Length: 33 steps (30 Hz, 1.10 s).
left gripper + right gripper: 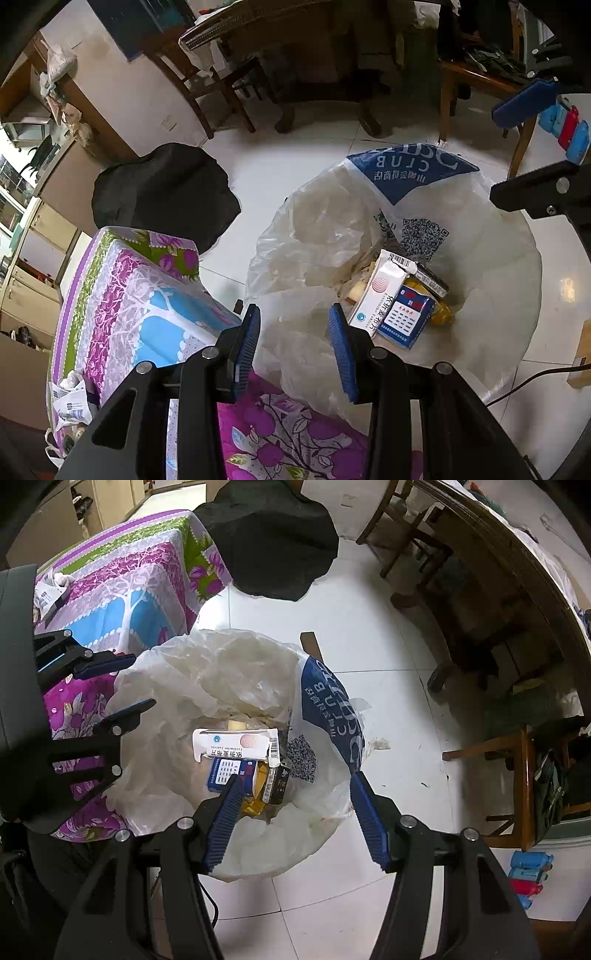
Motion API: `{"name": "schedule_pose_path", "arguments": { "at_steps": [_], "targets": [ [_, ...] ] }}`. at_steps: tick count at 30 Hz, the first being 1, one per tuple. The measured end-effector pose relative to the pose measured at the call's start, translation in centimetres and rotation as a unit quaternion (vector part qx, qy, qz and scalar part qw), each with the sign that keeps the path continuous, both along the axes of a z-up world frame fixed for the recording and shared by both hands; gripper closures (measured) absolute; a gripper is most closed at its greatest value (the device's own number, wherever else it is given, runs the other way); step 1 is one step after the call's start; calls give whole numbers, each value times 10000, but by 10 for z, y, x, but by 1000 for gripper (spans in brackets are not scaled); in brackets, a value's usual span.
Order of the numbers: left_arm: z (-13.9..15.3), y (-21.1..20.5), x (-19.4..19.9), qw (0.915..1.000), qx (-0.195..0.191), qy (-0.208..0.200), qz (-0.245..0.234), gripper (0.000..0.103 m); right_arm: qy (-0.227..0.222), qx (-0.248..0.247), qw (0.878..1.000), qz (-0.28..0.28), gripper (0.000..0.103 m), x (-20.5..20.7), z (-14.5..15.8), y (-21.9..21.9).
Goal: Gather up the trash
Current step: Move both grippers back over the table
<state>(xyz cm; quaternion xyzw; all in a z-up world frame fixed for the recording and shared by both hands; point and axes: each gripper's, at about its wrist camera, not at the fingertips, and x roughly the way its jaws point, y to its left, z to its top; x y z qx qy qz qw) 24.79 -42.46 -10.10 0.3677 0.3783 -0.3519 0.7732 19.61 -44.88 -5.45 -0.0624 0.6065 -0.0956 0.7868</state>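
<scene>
Right wrist view: boxes (236,747) in bag (207,686) lie beyond both empty, parted jaws.

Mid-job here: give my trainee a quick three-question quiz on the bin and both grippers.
1. True or false: the white carton lies on top inside the bag-lined bin.
2. Which is empty: A) left gripper only, B) right gripper only, C) both?
3. What lies beside the bin on the patterned cloth side: a black bag or a red bucket?

Key: 1 true; 2 C; 3 black bag.
</scene>
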Motion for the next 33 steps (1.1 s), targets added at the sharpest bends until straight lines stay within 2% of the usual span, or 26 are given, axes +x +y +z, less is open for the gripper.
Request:
{"name": "schedule_pose_path", "arguments": {
  "at_steps": [8,11,16,18,23,29,33],
  "targets": [
    [4,4,-3,9999,-131,-89,23,62,-34,-46,10000,-39,45,-3,-1,0],
    [7,7,-3,9997,-226,-93,75,62,-222,-94,9996,-119,45,-4,2,0],
    [14,21,-4,9983,-481,-192,250,62,-1100,-424,9926,-308,40,-13,18,5],
    [18,30,-6,9972,-616,-283,318,61,-1555,-617,9854,-330,39,-19,24,14],
    [20,69,-4,9917,-935,-450,754,58,-2545,-730,9640,-241,39,-35,29,46],
    [17,129,5,9823,-1115,-540,1409,57,-3120,-624,9480,-62,39,-35,18,86],
    [21,171,9,9753,-1207,-656,1730,57,-3352,-205,9419,82,39,-30,9,117]
  ]
}}
